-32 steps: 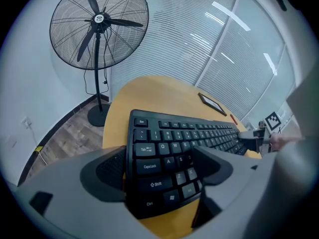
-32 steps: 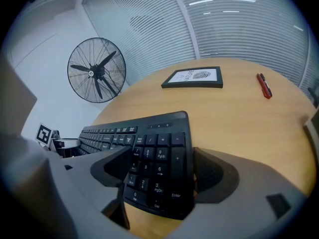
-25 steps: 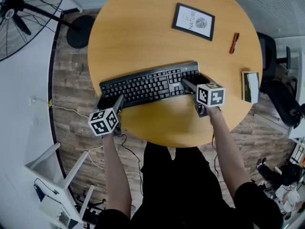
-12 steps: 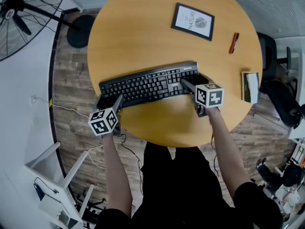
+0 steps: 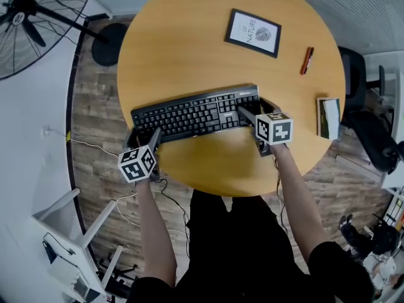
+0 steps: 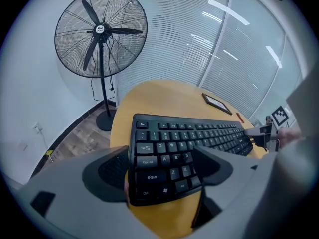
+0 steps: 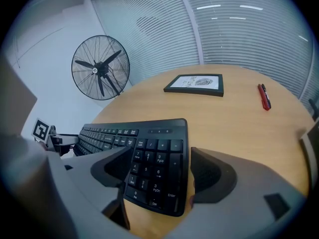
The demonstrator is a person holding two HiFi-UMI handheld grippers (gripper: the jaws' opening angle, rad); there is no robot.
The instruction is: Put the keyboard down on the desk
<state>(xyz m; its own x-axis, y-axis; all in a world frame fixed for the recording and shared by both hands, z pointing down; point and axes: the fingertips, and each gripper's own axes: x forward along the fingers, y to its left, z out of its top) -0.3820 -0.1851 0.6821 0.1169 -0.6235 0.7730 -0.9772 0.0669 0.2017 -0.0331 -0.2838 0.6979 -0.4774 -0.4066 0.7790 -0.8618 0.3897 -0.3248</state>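
While the person stood at the near edge of the round wooden worktop (image 5: 189,24), the black keyboard (image 5: 196,113) lay lengthwise across its near half, with a gripper at each end. The left gripper (image 5: 153,137) had the keyboard's left front corner between its jaws. In the left gripper view one jaw lay over the letter keys near the bottom row and the other sat against the outer edge by the Shift and Caps Lock keys, so the jaws were closed on that corner. The right gripper (image 5: 245,112) held the number-pad end in the same way: one jaw came over the keys to the left of the pad and the other pressed at the right-hand edge.

The keyboard was low over the wood, slightly slanted, its left end near the rim. Whether its underside touched the surface could not be told.

Farther back on the worktop, well apart from the keyboard, a framed picture (image 5: 252,32) lay flat. A red pen (image 5: 307,60) lay to its right, and a book (image 5: 328,117) rested near the right rim. A pedestal fan (image 5: 31,17) stood on the wood-plank floor (image 5: 95,118) to the left.
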